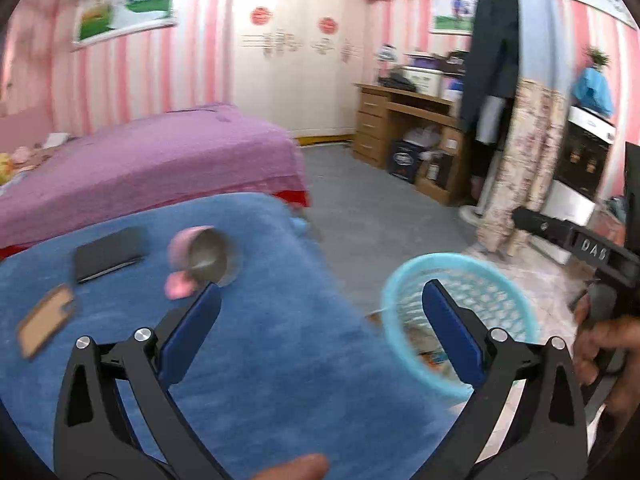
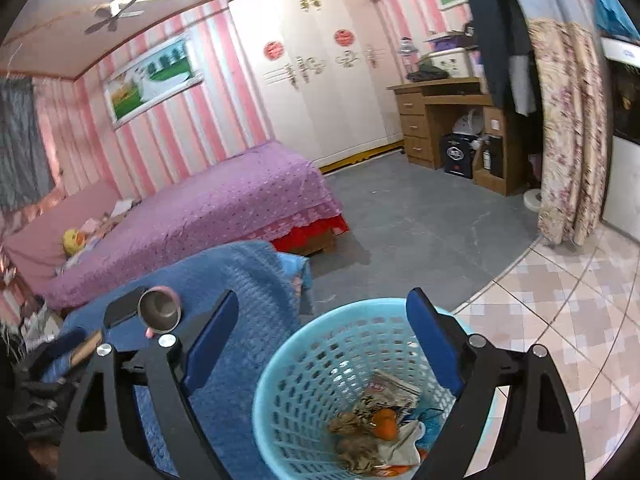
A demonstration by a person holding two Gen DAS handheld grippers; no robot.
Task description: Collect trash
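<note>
A light blue plastic trash basket (image 2: 320,364) stands on the floor beside a table covered by a blue towel (image 1: 260,320). In the right wrist view it holds crumpled paper, wrappers and an orange piece (image 2: 386,424). My right gripper (image 2: 324,312) is open and empty, above the basket's mouth. My left gripper (image 1: 320,300) is open and empty, above the towel's right edge, with the basket (image 1: 460,312) behind its right finger. The right gripper's body and the hand holding it show at the right of the left wrist view (image 1: 592,264).
On the towel lie a pink cup with a metal inside (image 1: 200,260), a black phone (image 1: 110,254) and a brown phone-shaped case (image 1: 46,320). A purple bed (image 2: 200,220), white wardrobe (image 2: 320,80), wooden desk (image 2: 448,120) and floral curtain (image 2: 568,132) surround grey carpet and tiled floor.
</note>
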